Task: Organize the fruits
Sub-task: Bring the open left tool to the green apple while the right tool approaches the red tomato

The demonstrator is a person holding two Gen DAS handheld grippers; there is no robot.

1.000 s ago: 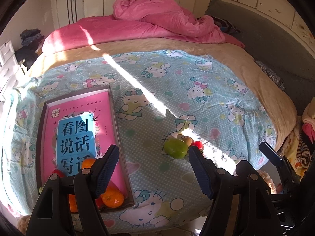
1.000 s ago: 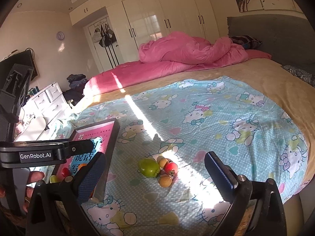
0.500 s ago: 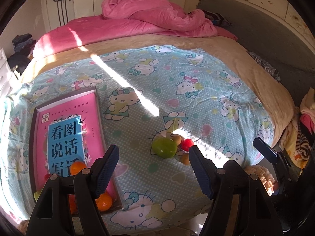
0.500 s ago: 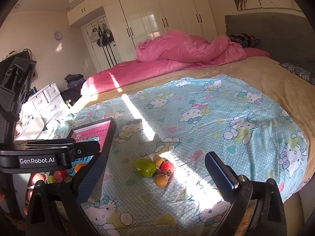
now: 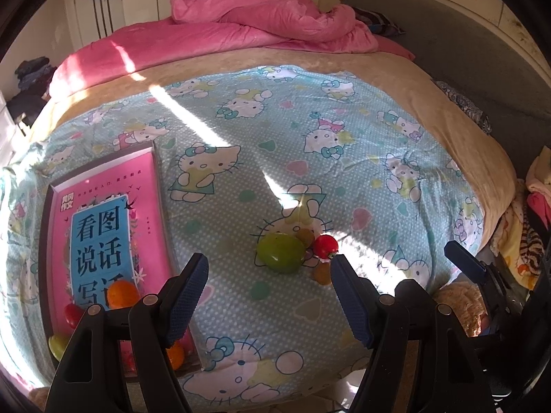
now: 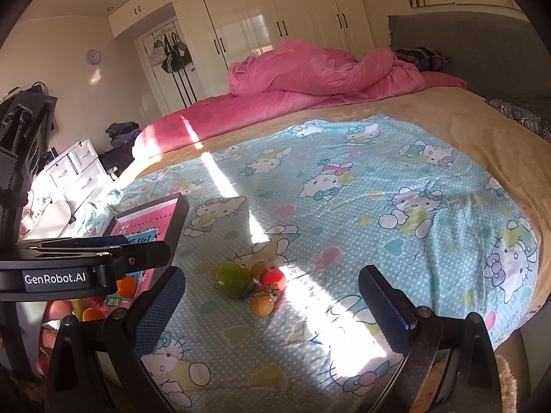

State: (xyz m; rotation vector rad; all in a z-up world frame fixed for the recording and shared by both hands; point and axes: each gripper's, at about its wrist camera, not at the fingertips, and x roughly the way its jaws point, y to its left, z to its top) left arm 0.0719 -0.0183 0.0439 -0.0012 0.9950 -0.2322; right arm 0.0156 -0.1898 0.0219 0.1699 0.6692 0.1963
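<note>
A green fruit [image 5: 281, 253] lies on the Hello Kitty sheet with a red tomato [image 5: 325, 246] and two small brown fruits [image 5: 322, 273] beside it. The same pile shows in the right wrist view: the green fruit [image 6: 234, 280], the tomato [image 6: 272, 279], a brown fruit [image 6: 261, 305]. A pink-lined tray [image 5: 103, 241] at the left holds oranges [image 5: 122, 294], a small red fruit [image 5: 73, 315] and a yellow-green one. My left gripper [image 5: 268, 296] is open and empty, above the sheet just short of the pile. My right gripper [image 6: 272, 313] is open and empty, near the pile.
A pink duvet [image 5: 268, 20] is heaped at the far end of the bed. A white dresser [image 6: 74, 168] stands to the left. The left gripper's body [image 6: 69, 268] crosses the left side of the right wrist view. The bed's front edge [image 5: 275, 395] is close below.
Both views have shifted so the fruit pile sits closer and more centred between my left fingers. Both grippers stay open.
</note>
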